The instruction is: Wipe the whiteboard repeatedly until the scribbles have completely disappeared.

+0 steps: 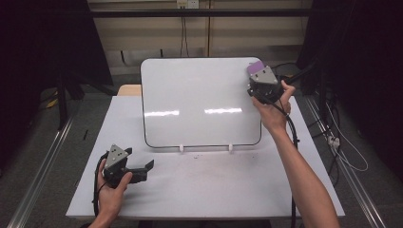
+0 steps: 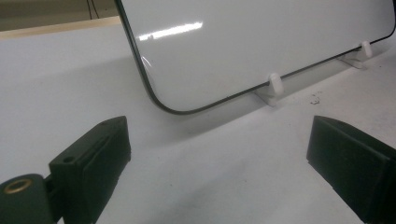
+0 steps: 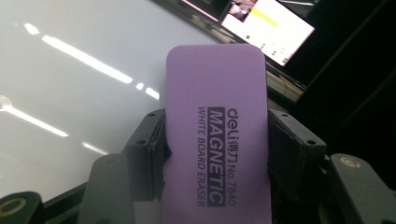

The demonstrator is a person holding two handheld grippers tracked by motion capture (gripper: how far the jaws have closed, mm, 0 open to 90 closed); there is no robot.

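Note:
A white board [image 1: 199, 102] stands tilted on two small white feet [image 1: 181, 148] in the middle of the table; its surface looks blank. My right gripper [image 1: 260, 76] is up at the board's top right corner, shut on a purple magnetic whiteboard eraser [image 3: 217, 135] whose end [image 1: 256, 67] pokes out past the jaws. The right gripper view has the eraser clamped between both jaws, with the board [image 3: 70, 84] behind it. My left gripper [image 1: 145, 170] rests low near the table's front left, open and holding nothing, facing the board's lower left corner [image 2: 163, 105].
The white table [image 1: 209, 185] has bare room in front of the board. A small dark speck [image 2: 315, 99] lies on it near a board foot [image 2: 275, 85]. A lit screen [image 3: 266, 25] and dark surroundings sit beyond the board's edge. Cables hang off the right side [image 1: 332, 137].

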